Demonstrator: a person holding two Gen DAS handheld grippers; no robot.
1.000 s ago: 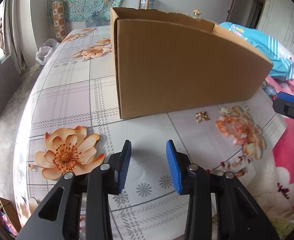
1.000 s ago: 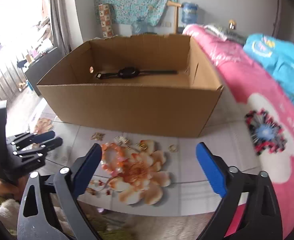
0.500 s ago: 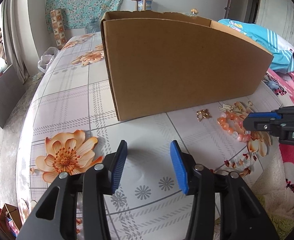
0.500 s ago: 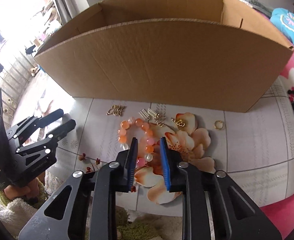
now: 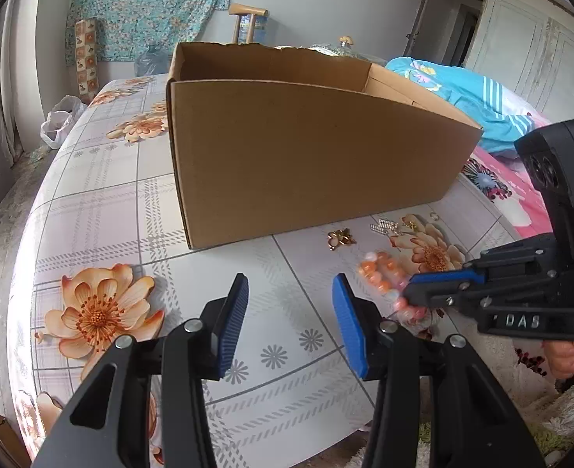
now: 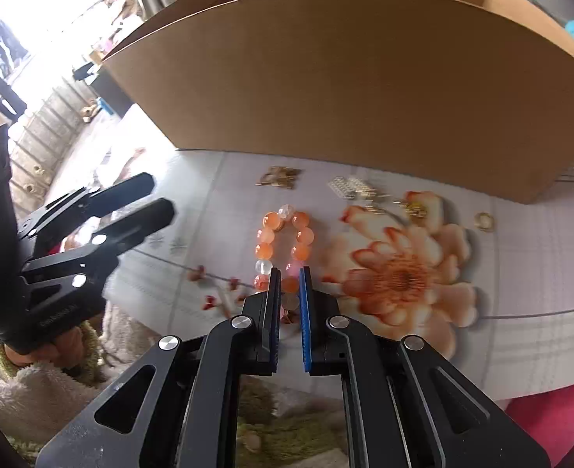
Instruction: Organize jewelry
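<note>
An orange and clear bead bracelet (image 6: 304, 235) lies on the flowered tablecloth in front of a big open cardboard box (image 6: 345, 78). My right gripper (image 6: 289, 273) points down at it, and its jaws are closing with the bracelet's near beads pinched between the blue pads. In the left wrist view the same bracelet (image 5: 380, 273) shows blurred at the right gripper's (image 5: 408, 296) tip. My left gripper (image 5: 289, 292) hovers open over bare cloth to the left of the bracelet, with nothing between its fingers. A gold butterfly charm (image 6: 279, 177), small earrings (image 6: 355, 189) and a gold ring (image 6: 485, 221) lie near the box wall.
The box (image 5: 306, 163) stands just behind the jewelry and blocks the far side. A pink blanket (image 5: 493, 191) and a blue garment (image 5: 462, 97) lie to the right. The table edge runs close below both grippers, with a fluffy sleeve (image 6: 33, 386) there.
My right gripper dropped toward the bracelet and its jaws went from wide apart to nearly together around the near beads. The left gripper tilted slightly and stayed in place.
</note>
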